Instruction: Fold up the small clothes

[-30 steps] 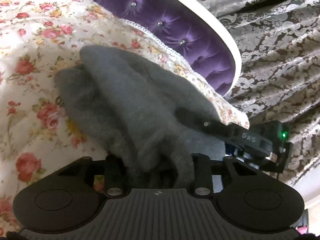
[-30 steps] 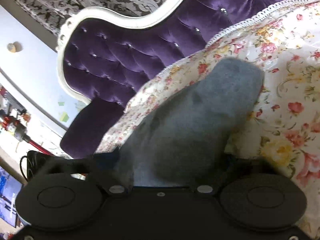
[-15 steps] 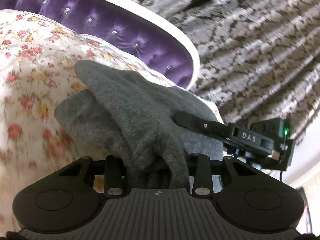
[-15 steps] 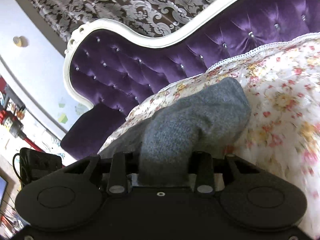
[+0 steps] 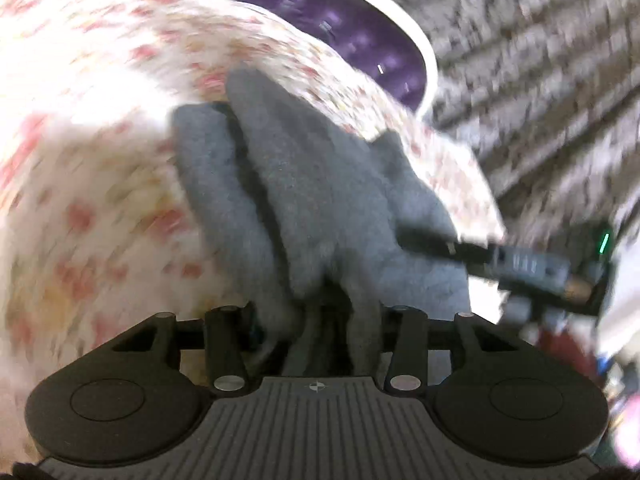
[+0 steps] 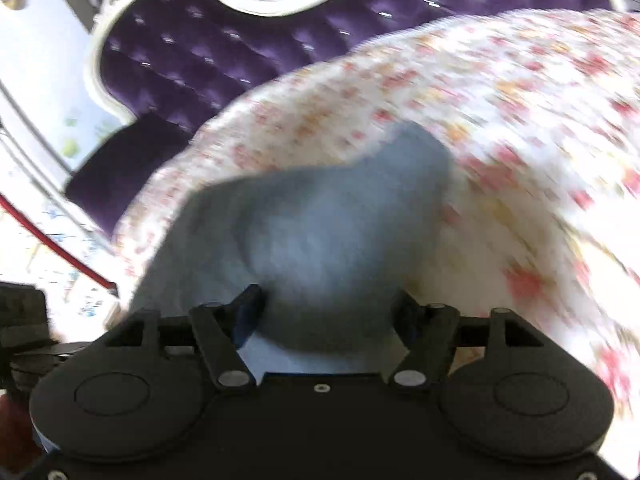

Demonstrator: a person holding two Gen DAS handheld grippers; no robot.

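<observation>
The grey garment (image 5: 320, 200) runs lengthwise away from both grippers, bunched between the left gripper's (image 5: 320, 312) fingers, seemingly pinched, while the right gripper's (image 6: 328, 308) just-widened fingers straddle it loosely.

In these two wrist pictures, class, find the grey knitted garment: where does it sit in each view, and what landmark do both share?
Left wrist: the grey garment fills the centre, bunched down between the left gripper fingers.
Right wrist: it spreads across centre-left, reaching down between the right gripper fingers.
Shared landmark: the purple tufted headboard beyond the floral bedspread.
</observation>
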